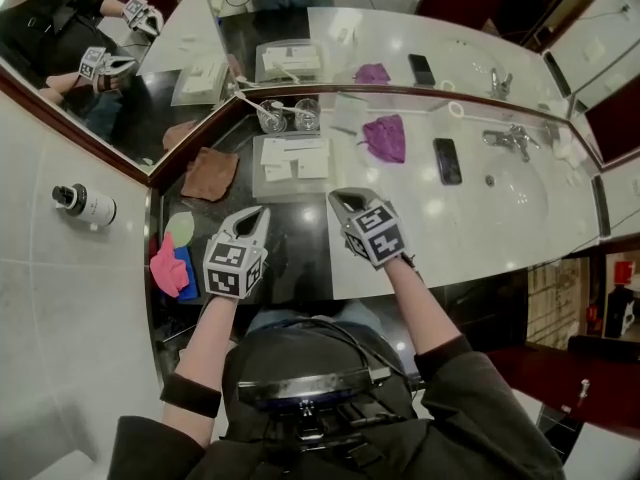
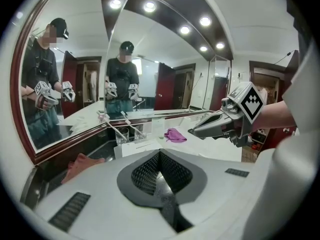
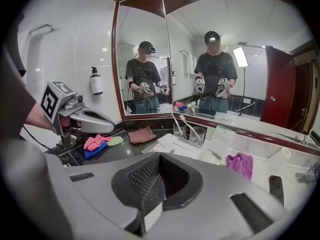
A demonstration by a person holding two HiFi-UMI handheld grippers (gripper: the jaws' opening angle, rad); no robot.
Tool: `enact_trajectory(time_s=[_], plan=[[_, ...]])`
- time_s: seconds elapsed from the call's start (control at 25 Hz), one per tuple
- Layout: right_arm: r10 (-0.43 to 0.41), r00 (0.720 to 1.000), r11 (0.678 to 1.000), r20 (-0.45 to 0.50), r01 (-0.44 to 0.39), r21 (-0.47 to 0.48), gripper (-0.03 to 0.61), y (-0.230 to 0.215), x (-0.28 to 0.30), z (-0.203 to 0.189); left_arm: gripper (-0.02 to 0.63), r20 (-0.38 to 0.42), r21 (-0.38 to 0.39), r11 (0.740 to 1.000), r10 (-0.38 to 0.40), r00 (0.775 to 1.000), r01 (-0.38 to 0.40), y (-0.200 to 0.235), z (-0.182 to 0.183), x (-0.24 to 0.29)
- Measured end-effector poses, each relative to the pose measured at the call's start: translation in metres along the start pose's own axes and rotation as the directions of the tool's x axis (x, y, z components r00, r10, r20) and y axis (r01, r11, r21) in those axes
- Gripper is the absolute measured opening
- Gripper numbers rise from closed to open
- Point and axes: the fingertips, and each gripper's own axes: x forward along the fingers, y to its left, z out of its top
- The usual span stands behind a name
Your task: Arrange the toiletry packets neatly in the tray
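Observation:
A clear tray (image 1: 291, 180) holding white toiletry packets (image 1: 295, 154) sits on the dark counter by the mirror, just beyond both grippers. My left gripper (image 1: 261, 212) hovers in front of the tray's near left corner, shut and empty. My right gripper (image 1: 339, 200) hangs by the tray's near right corner, its jaws also shut with nothing between them. In the left gripper view the tray (image 2: 134, 147) lies ahead past the closed jaws, and the right gripper (image 2: 194, 131) reaches in from the right. The right gripper view shows the packets (image 3: 175, 145) ahead.
Two glasses with toothbrushes (image 1: 288, 115) stand behind the tray. A brown cloth (image 1: 210, 173) lies to its left, pink and blue cloths (image 1: 170, 267) nearer the counter's left end. A purple cloth (image 1: 385, 136), a phone (image 1: 447, 160) and the sink tap (image 1: 512, 139) are to the right.

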Motion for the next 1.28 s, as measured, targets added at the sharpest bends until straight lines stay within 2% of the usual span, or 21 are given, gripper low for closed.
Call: enact_trajectory(time_s=[0.36, 0.6, 0.76, 0.92, 1.04, 1.08, 1.16, 1.28], plan=[[-0.050, 0.999, 0.997, -0.001, 0.050, 0.059, 0.017, 0.007, -0.004, -0.016, 0.002, 0.001, 0.017, 0.999, -0.035, 0.999, 0.035, -0.001, -0.004, -0.008], [-0.141, 0.988, 0.980, -0.067, 0.149, 0.129, 0.021, -0.011, -0.022, -0.068, 0.002, -0.014, 0.070, 0.992, -0.108, 0.994, 0.109, -0.019, -0.003, 0.006], [-0.179, 0.975, 0.969, -0.130, 0.198, 0.147, 0.115, -0.015, -0.031, -0.110, 0.002, -0.048, 0.093, 0.982, -0.163, 0.985, 0.167, -0.035, -0.015, 0.021], [-0.209, 0.956, 0.978, -0.208, 0.208, -0.029, 0.215, -0.022, -0.043, -0.147, 0.002, -0.080, 0.089, 0.972, -0.210, 0.974, 0.217, -0.052, -0.028, 0.032], [-0.228, 0.932, 0.967, -0.283, 0.184, -0.176, 0.321, -0.038, -0.052, -0.172, 0.002, -0.093, 0.085, 0.968, -0.229, 0.969, 0.237, -0.064, -0.034, 0.039], [-0.235, 0.924, 0.959, -0.303, 0.170, -0.225, 0.327, -0.044, -0.054, -0.178, 0.002, -0.097, 0.083, 0.967, -0.233, 0.968, 0.241, -0.067, -0.035, 0.040], [-0.240, 0.906, 0.933, -0.348, 0.117, -0.339, 0.360, -0.056, -0.055, -0.188, 0.002, -0.103, 0.080, 0.966, -0.236, 0.966, 0.245, -0.073, -0.038, 0.042], [-0.234, 0.877, 0.867, -0.419, -0.007, -0.499, 0.397, -0.073, -0.054, -0.199, 0.002, -0.114, 0.073, 0.966, -0.239, 0.964, 0.248, -0.081, -0.042, 0.046]])
